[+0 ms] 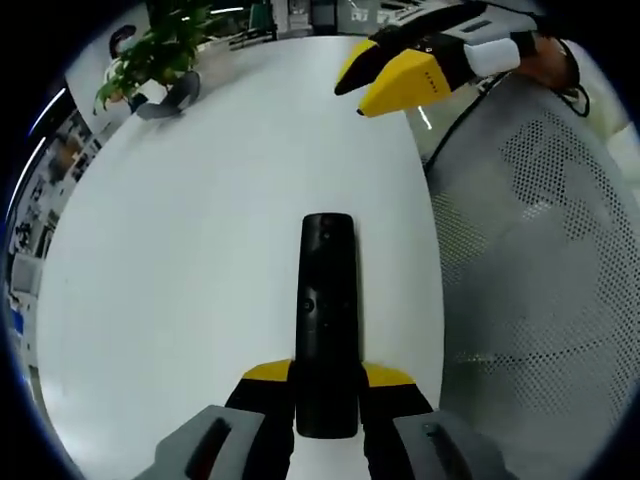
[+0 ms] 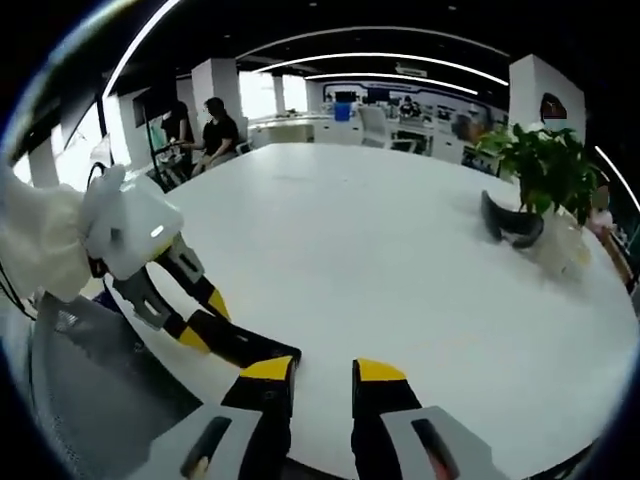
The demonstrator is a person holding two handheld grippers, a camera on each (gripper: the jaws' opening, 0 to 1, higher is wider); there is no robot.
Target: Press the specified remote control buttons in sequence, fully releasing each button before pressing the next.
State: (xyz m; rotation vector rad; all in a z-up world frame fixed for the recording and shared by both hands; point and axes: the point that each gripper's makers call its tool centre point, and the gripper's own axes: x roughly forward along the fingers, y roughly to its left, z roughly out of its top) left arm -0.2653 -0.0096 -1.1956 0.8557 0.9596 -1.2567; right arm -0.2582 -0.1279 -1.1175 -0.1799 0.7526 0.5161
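A black remote (image 1: 328,300) lies lengthwise between the jaws of my left gripper (image 1: 328,375), which is shut on its near end above the white table (image 1: 200,250). My right gripper (image 1: 348,100) hangs over the table's far right, well beyond the remote and apart from it. In the right gripper view, my right gripper (image 2: 324,372) stands open by a narrow gap, with bare table (image 2: 380,260) showing between its yellow tips. Close to its left, the left gripper (image 2: 205,325) holds the remote (image 2: 255,345), and a white-gloved hand grips it.
A potted plant (image 1: 150,55) (image 2: 545,165) and a dark curved object (image 1: 170,95) (image 2: 510,225) stand at the table's far side. A grey mesh chair (image 1: 540,250) (image 2: 90,400) sits against the table edge. People (image 2: 215,130) are seated in the background.
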